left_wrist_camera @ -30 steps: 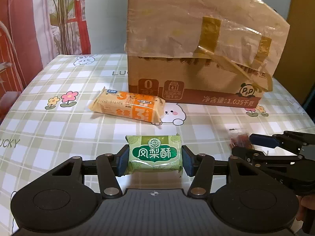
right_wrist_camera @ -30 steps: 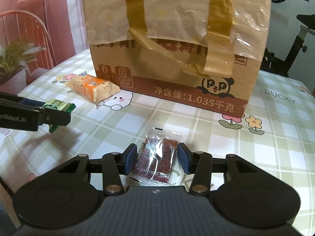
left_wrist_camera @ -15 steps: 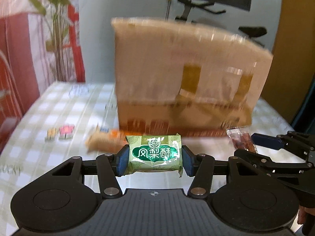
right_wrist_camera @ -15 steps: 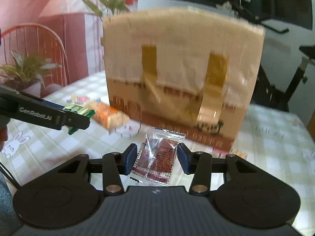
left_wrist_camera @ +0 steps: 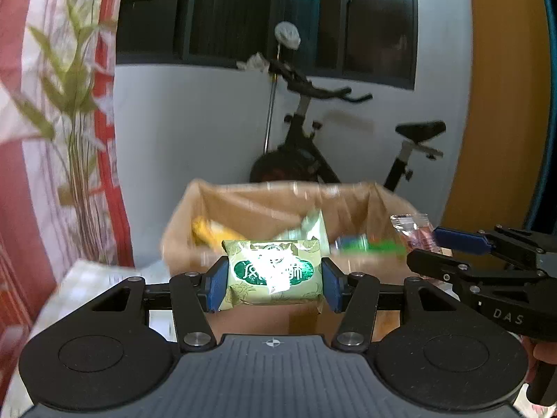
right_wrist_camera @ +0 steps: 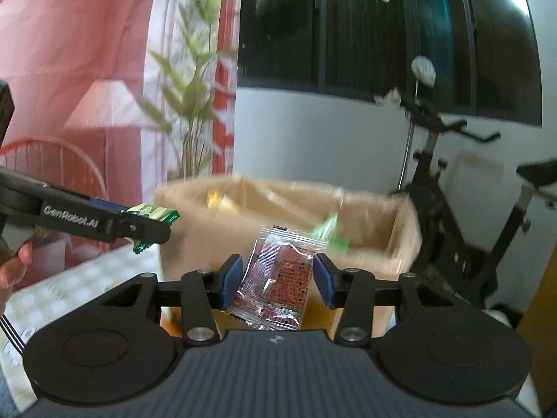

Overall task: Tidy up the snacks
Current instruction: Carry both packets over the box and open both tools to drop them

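Note:
My left gripper (left_wrist_camera: 272,284) is shut on a green pineapple-cake packet (left_wrist_camera: 271,271), held in the air at the near rim of the open cardboard box (left_wrist_camera: 181,223). My right gripper (right_wrist_camera: 276,280) is shut on a clear packet with red snack inside (right_wrist_camera: 275,282), also raised before the box (right_wrist_camera: 403,230). Each gripper shows in the other's view: the right gripper (left_wrist_camera: 435,244) with its clear packet (left_wrist_camera: 410,230), the left gripper (right_wrist_camera: 153,223) with its green packet (right_wrist_camera: 153,214). Several snacks lie inside the box, blurred.
An exercise bike (left_wrist_camera: 313,146) stands behind the box against the white wall. A tall plant (left_wrist_camera: 76,132) and red-and-white curtain are at the left. The checked tablecloth (right_wrist_camera: 69,278) shows low at the left.
Both grippers have risen with their packets from table height to above the box's rim, so the box's open inside now shows. The orange packet on the table has left view.

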A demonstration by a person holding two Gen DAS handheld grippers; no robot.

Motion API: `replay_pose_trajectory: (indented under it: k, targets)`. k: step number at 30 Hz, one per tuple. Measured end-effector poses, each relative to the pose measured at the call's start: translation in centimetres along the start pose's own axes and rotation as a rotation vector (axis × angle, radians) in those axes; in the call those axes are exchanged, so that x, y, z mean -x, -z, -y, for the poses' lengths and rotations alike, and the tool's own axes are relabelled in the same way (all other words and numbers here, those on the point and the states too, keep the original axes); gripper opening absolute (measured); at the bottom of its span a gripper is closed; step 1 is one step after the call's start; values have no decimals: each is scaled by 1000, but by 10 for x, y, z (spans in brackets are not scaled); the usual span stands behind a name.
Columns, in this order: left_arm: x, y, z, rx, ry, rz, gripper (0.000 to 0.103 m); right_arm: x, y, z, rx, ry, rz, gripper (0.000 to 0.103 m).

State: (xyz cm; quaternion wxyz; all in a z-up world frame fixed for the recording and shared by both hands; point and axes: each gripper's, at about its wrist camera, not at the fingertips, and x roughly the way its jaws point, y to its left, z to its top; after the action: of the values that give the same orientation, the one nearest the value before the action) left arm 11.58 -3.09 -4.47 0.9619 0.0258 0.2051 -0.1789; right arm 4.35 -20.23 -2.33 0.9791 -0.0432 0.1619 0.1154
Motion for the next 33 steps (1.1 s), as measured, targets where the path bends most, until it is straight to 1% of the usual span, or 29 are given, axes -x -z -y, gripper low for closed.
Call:
replay_pose_trajectory:
  k: [4,7,9,12,15,20,25,30,32,33]
  targets:
    - [-23,-28,-1,4,2,20,57,-22,-29,19,5,-19,28,48]
    - [-51,-43,-3,12,-11,5,57,-48,-46,28,74,-9,26,48]
    - [-69,-49,-5,20,-22,-13,57,-68,-54,36,96,-11,4,48]
    - [-95,-51,-8,43,-39,-52,57,-98,-63,47,87,-7,-45,48]
    - [-112,-49,-11,69,-38,-88,57,-121,-67,55,77,-9,-99,48]
    - [-126,-41,-14,49,-47,-128,58,-144,-67,62,49,-4,-187,48]
    - [-129,-36,-16,48,-53,-152,59,-153,-63,65,17,3,-238,48]
    - [-129,-36,-16,33,-62,-167,60,-153,-59,67,9,15,-262,48]
    - [-129,-37,-17,35,-57,-174,64,-152,-58,68,-1,22,-269,49]
    - [-128,-38,-18,39,-51,-179,64,-152,-57,69,-6,26,-273,49]
